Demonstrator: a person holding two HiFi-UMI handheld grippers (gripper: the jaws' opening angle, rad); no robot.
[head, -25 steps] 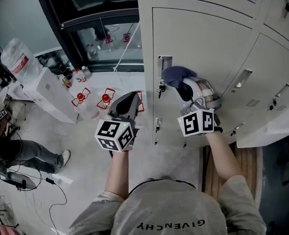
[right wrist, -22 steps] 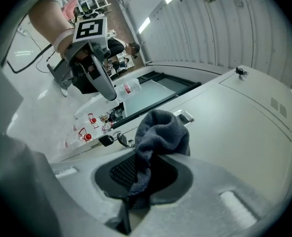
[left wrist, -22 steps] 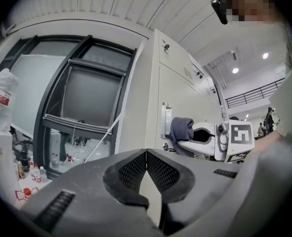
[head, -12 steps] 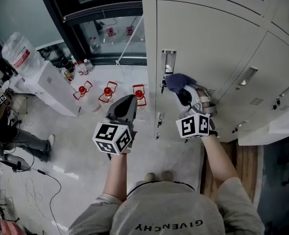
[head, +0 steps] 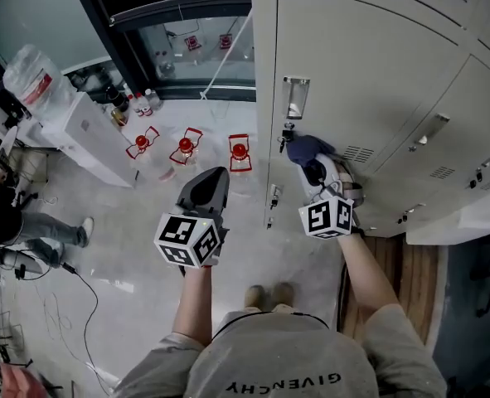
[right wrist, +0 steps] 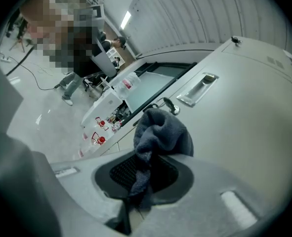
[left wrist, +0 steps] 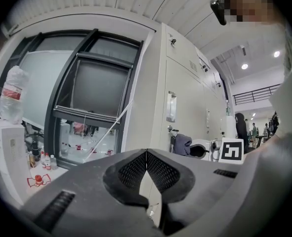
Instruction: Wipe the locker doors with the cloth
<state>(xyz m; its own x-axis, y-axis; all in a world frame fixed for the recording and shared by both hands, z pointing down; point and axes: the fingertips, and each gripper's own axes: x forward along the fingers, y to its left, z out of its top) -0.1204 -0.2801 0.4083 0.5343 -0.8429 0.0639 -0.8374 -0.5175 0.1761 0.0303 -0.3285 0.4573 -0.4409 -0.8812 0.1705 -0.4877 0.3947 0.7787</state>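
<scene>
The right tool (right wrist: pixel 142 177) pinches the dark cloth (right wrist: pixel 161 130), held at the locker door (head: pixel 369 73) beside its lock (head: pixel 286 133). The left tool (left wrist: pixel 146 158), pressed together and empty, hangs aside. Wiping well likely wants firm, overlapping strokes around that lock.

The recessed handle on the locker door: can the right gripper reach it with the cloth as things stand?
Probably yes. The right gripper, shut on the cloth, is close to the locker door, and the recessed handle sits just above it; only the small lock with keys stands near the path.
</scene>
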